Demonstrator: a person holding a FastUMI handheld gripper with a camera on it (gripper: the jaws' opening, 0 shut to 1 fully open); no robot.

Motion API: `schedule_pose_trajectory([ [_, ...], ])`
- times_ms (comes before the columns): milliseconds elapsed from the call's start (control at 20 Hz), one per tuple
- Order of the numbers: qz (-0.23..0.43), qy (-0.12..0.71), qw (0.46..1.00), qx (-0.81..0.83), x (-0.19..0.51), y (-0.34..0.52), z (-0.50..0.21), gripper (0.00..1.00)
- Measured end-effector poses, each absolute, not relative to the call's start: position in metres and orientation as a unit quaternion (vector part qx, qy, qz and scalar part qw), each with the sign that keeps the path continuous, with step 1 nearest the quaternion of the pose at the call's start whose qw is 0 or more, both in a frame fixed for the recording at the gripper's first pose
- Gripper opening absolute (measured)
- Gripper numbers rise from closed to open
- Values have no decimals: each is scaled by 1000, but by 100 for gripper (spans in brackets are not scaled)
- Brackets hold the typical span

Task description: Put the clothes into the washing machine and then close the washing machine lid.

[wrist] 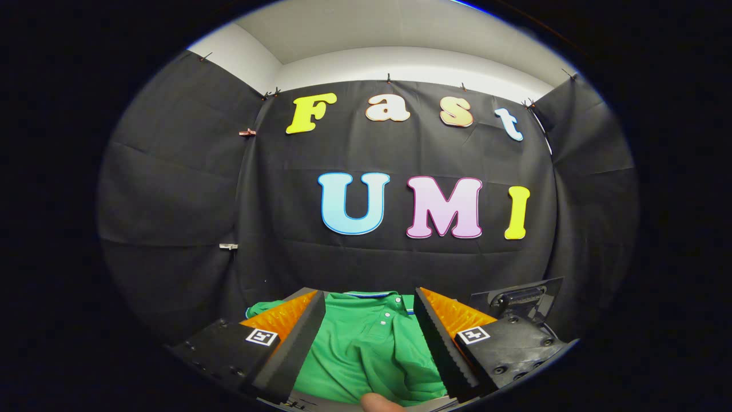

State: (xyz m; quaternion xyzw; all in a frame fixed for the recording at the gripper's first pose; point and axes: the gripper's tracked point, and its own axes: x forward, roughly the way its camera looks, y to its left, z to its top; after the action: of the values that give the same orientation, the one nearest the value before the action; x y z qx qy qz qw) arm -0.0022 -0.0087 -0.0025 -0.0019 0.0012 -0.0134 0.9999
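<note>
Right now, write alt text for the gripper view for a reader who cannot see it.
A green polo shirt lies spread out between the open fingers of the gripper, collar and buttons toward the booth's black cloth wall. Neither finger presses on it. A fingertip pokes in at the near edge.

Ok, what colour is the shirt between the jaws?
Green, with a white-and-blue trimmed collar; the shirt shows best in the gripper view, lying between the open jaws.

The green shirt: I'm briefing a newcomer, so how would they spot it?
Start at the black cloth wall; below it the open gripper points forward. The green polo shirt lies between its fingers, its buttoned placket and striped collar marking it out.
</note>
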Motion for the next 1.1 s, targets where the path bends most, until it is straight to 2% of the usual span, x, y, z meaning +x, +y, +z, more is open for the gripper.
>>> schedule_pose_trajectory([
  [800,-27,12,1000,2,-2,-32,-1,98],
  [1100,-29,59,998,5,21,-40,-18,98],
])
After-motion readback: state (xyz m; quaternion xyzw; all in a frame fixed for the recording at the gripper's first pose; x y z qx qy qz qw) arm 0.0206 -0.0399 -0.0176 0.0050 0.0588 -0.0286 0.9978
